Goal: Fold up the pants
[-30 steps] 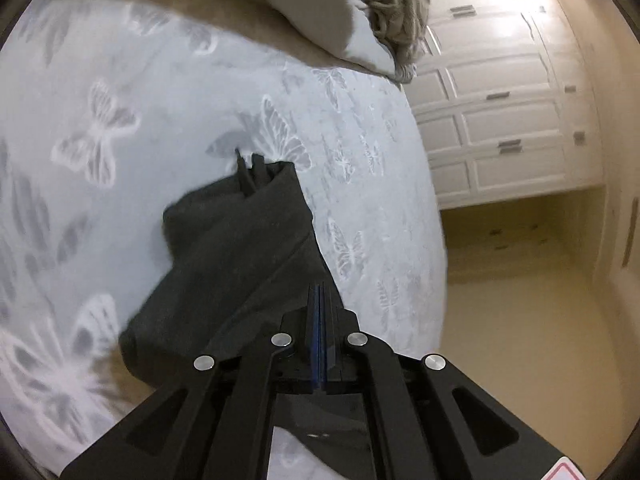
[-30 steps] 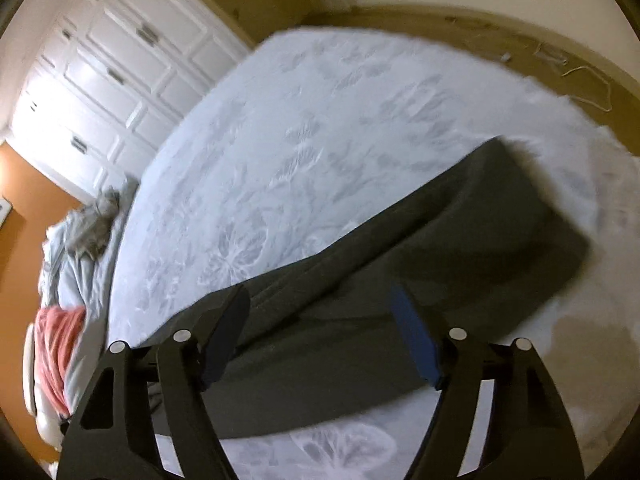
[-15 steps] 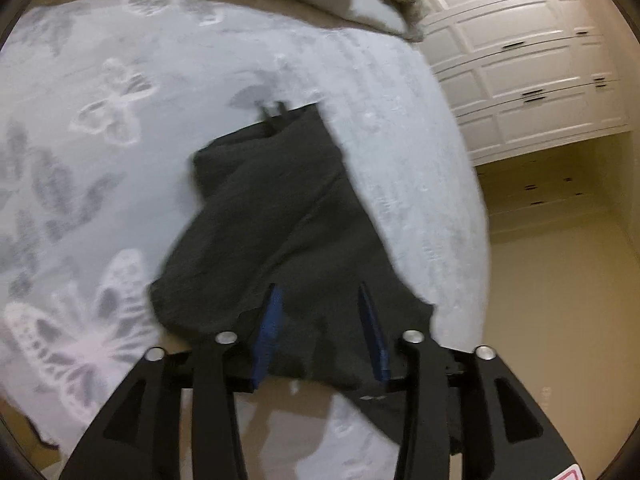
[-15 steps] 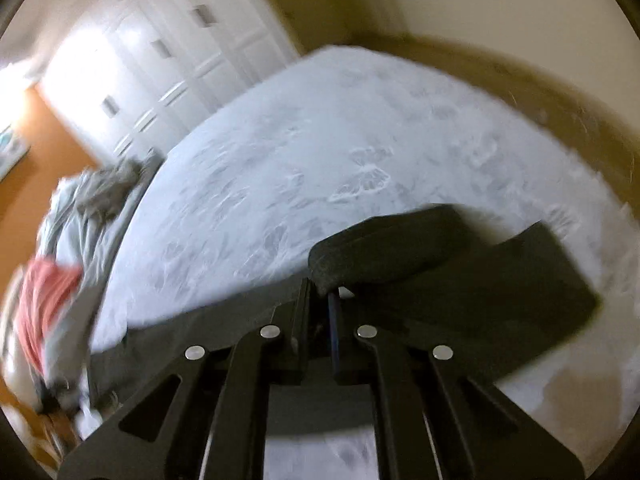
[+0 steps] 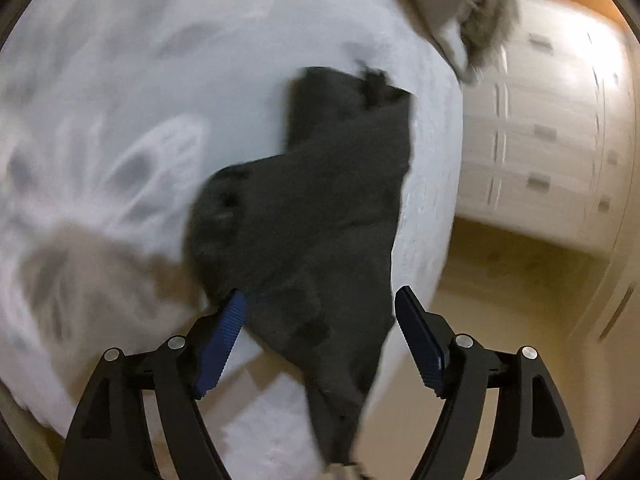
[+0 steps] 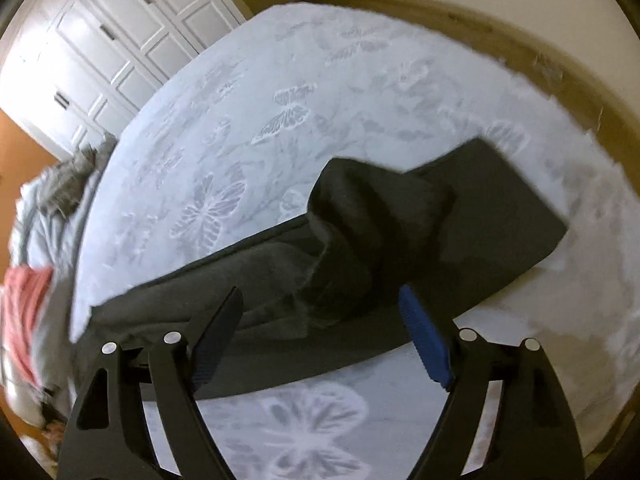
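Dark grey pants lie crumpled on the white butterfly-print bed cover. In the left wrist view one end of them hangs over the bed edge between my fingers. My left gripper has its jaws opening wide, and the blue pads do not press on the cloth. In the right wrist view the pants stretch across the bed with a raised fold in the middle. My right gripper hovers just in front of that fold, its jaws opening, with nothing pinched.
A heap of grey and pink bedding lies at the far end of the bed. White panelled cabinets stand beyond a strip of tan floor. A wooden bed frame edge runs along the wall side.
Both grippers let go: the left opened from shut on the cloth and sank toward the bed; the right shut on a fold, lifted it, then opened, leaving a raised hump.
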The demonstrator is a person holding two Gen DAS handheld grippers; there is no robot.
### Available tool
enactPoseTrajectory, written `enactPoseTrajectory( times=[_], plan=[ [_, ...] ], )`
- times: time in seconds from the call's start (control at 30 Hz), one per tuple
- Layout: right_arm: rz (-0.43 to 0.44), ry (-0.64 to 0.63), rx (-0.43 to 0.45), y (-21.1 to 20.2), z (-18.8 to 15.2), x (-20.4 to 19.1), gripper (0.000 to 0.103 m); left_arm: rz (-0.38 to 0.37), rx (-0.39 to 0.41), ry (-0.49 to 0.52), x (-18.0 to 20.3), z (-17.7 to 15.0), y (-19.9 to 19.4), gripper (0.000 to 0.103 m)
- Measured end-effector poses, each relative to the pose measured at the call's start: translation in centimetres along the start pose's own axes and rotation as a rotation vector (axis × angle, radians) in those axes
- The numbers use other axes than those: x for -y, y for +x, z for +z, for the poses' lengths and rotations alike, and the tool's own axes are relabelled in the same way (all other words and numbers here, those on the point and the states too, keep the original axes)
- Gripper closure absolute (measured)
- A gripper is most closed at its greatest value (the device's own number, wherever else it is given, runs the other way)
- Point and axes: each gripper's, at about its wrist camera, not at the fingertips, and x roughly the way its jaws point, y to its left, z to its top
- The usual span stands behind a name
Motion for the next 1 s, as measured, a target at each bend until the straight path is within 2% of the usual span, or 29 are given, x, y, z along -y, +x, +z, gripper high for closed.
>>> enactPoseTrajectory(
  times=[0.07, 0.17, 0.23, 0.33, 0.4, 0.43, 0.47, 0.5, 0.6, 0.63, 0.7, 0.77, 0.83, 0.93, 0.97, 1.0],
  plan=[
    [-0.008, -0.019, -0.003, 0.2, -0.1, -0.7, 0.025, 0.002, 0.021, 0.004, -0.2, -0.2, -0.8, 0.029],
    [-0.024, -0.032, 0.002, 0.1, -0.1, -1.2, 0.024, 0.046, 0.075, -0.013, -0.9, -0.9, -2.1, 0.029],
    [-0.028, -0.019, 0.007, 0.1, 0.0, -1.0, 0.023, 0.027, 0.054, -0.034, -1.5, -1.2, -1.9, 0.029],
    [-0.025, 0.000, 0.009, 0.1, 0.1, -0.8, 0.023, 0.047, 0.037, -0.022, -0.6, -0.1, -0.5, 0.029],
    [-0.024, 0.018, 0.009, 0.2, 0.3, -0.7, 0.023, 0.027, 0.044, 0.008, 0.5, 0.7, 0.1, 0.034],
    [-0.028, 0.029, 0.008, 0.2, 0.4, -0.6, 0.023, 0.026, 0.043, 0.032, 0.8, 0.9, 0.2, 0.058],
    [-0.028, 0.039, 0.008, 0.1, 0.5, -0.4, 0.023, 0.020, 0.040, 0.060, 1.0, 0.8, -0.2, 0.076],
    [-0.025, 0.049, 0.013, -0.1, 0.6, -0.3, 0.023, 0.012, 0.030, 0.088, 1.7, 0.9, 0.0, 0.099],
    [-0.040, 0.086, 0.071, -1.9, 0.8, 0.9, 0.023, -0.045, 0.059, 0.191, 4.4, 0.6, -1.6, 0.099],
    [-0.050, 0.102, 0.092, -2.6, 0.8, 1.5, 0.023, -0.041, 0.076, 0.247, 5.7, 0.5, -2.2, 0.099],
    [-0.043, 0.136, 0.109, -3.3, 0.9, 2.6, 0.023, -0.017, 0.075, 0.290, 6.7, 0.6, -2.1, 0.099],
    [-0.025, 0.149, 0.098, -3.3, 0.9, 3.1, 0.023, 0.025, 0.064, 0.273, 6.6, 1.2, -1.3, 0.099],
    [-0.012, 0.128, 0.073, -2.7, 1.0, 2.8, 0.023, 0.034, 0.051, 0.246, 6.0, 1.6, -1.0, 0.099],
    [-0.049, 0.065, 0.044, -0.8, 1.8, 1.3, 0.023, 0.034, 0.063, 0.259, 5.9, 1.4, -1.3, 0.099],
    [-0.065, 0.011, 0.027, 0.6, 2.4, 0.5, 0.025, 0.038, 0.069, 0.266, 6.0, 1.2, -1.3, 0.099],
    [-0.086, -0.043, 0.006, 1.7, 2.5, -0.3, 0.033, 0.045, 0.077, 0.274, 6.2, 1.1, -1.2, 0.099]
  ],
)
